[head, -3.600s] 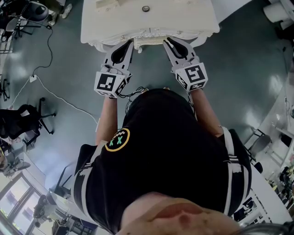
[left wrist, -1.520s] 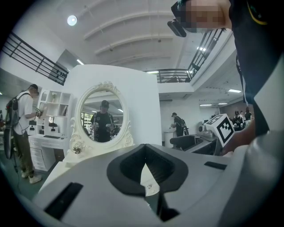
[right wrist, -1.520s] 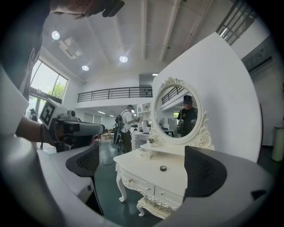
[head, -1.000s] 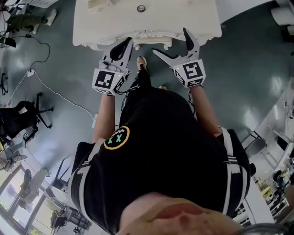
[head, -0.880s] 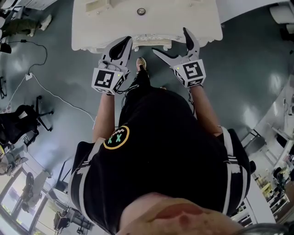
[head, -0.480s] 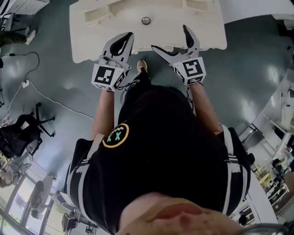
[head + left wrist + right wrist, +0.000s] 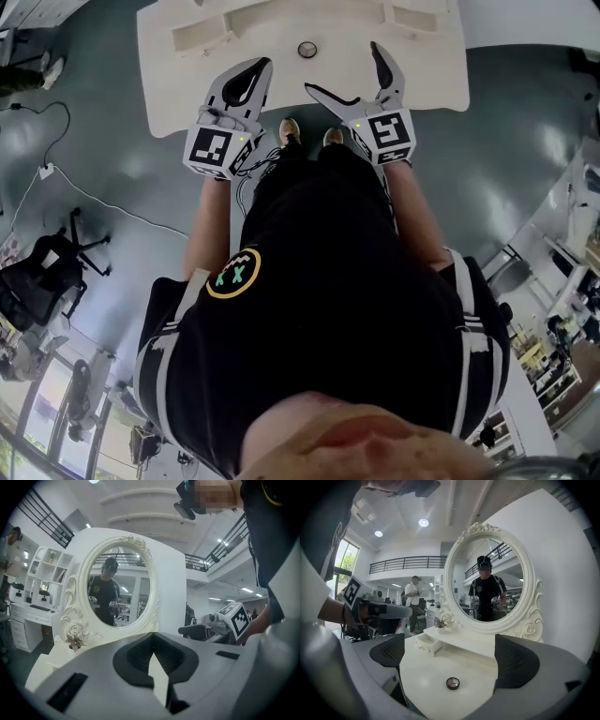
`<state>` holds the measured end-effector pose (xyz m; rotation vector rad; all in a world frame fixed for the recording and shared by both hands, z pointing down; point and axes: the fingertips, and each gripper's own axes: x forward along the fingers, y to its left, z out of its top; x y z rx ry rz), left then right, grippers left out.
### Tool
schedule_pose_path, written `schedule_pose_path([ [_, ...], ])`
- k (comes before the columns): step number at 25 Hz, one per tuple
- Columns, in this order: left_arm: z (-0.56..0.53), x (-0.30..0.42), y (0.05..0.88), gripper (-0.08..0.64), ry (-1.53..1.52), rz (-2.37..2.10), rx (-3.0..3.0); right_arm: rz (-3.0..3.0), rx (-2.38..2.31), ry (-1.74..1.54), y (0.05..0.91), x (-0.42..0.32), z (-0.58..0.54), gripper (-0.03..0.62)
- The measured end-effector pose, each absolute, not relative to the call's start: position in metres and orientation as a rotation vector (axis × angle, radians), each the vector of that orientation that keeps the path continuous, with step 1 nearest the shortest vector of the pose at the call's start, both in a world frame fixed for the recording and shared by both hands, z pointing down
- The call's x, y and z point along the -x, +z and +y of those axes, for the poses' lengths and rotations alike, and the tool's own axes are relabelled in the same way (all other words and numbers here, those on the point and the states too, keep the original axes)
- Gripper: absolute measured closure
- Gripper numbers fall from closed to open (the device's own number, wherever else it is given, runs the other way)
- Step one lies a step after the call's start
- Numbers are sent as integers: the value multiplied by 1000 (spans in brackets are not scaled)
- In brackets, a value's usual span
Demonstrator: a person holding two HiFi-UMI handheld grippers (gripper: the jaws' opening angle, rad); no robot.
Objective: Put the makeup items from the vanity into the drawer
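Observation:
A small round black makeup compact (image 7: 307, 49) (image 7: 453, 683) lies alone on the white vanity top (image 7: 178, 94) (image 7: 426, 677). My right gripper (image 7: 341, 67) (image 7: 452, 656) hovers over the top's front edge, open, with the compact a short way beyond and between its two fingers. To the left, my left gripper (image 7: 260, 66) (image 7: 152, 648) is shut with nothing in it and points at the oval mirror (image 7: 117, 592). A small drawer (image 7: 429, 642) (image 7: 202, 37) sits on the vanity's raised back shelf at the left.
The oval mirror (image 7: 487, 581) in its carved white frame rises behind the top. A small flower ornament (image 7: 75, 639) stands on the shelf. Grey floor surrounds the vanity, with a cable (image 7: 103, 197) and an office chair (image 7: 47, 277) off to the left.
Both grippers have moved forward from the vanity's front edge to above its top. The right gripper, narrower 3.6 s ago, stands wide open. The compact has not moved.

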<state>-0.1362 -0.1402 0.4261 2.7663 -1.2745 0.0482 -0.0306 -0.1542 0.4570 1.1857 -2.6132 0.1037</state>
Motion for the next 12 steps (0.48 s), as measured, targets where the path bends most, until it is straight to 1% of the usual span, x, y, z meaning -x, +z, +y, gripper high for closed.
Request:
schedule_pose_path([
  [4,-153,130,428,541,78,-1301,-2741,-2627,-1150,126,462,30,-168,-6],
  [12,-174,142,431,541,113,-1355,-2719,-2649,-1081,136,480,54,-194,-6],
])
